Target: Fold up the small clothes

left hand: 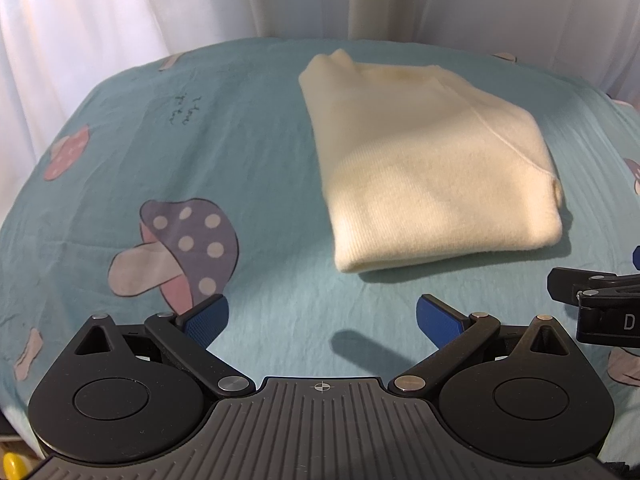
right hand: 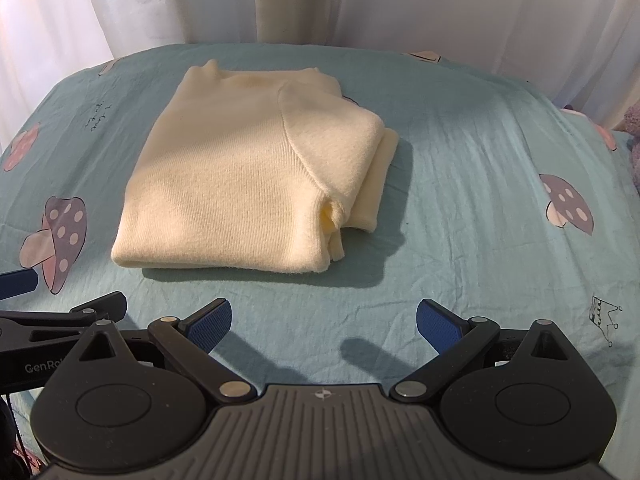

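Currently, the cream sweater (right hand: 248, 176) lies folded at frame centre on the sheet (right hand: 460, 200). Left gripper (left hand: 322, 316) and right gripper (right hand: 324, 320) stand apart, empty. Knit appears soft, limp; grasp layered edges.

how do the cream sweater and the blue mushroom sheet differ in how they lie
The cream sweater is folded into a thick, layered bundle; the mushroom sheet is spread out in a single thin layer. The sweater is plain knit; the sheet is printed and faintly wrinkled. Both lie untouched, with the left gripper and right gripper open in front of the sweater.
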`<state>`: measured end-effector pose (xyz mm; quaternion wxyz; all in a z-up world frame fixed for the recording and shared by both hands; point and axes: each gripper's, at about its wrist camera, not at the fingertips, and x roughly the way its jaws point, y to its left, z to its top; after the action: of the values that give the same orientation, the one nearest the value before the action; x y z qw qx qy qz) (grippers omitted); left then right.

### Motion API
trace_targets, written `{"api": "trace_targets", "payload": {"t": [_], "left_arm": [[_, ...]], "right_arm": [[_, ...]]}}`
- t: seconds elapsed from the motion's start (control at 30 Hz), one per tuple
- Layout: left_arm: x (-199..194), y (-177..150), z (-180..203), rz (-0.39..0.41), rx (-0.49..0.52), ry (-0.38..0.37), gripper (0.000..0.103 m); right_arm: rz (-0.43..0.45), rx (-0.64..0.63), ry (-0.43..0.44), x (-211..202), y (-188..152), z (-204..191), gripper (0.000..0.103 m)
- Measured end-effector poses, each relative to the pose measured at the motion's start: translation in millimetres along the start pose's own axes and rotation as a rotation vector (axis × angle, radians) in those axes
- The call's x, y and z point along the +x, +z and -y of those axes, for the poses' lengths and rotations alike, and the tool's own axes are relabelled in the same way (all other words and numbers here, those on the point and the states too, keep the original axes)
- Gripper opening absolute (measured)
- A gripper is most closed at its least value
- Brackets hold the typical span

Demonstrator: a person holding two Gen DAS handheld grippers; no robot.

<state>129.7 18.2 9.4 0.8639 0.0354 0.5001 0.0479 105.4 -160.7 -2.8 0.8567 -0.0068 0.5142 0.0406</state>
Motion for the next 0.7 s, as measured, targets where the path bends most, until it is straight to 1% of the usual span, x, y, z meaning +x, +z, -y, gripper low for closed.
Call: {"api": "trace_targets", "payload": {"t": [0.7], "left_arm": [[1.8, -1.6, 3.6, -0.008, 0.004, -0.001, 0.103]], "right_arm": [[0.004, 0.013, -0.008, 0.2, 1.9, 4.2, 0.099]]}}
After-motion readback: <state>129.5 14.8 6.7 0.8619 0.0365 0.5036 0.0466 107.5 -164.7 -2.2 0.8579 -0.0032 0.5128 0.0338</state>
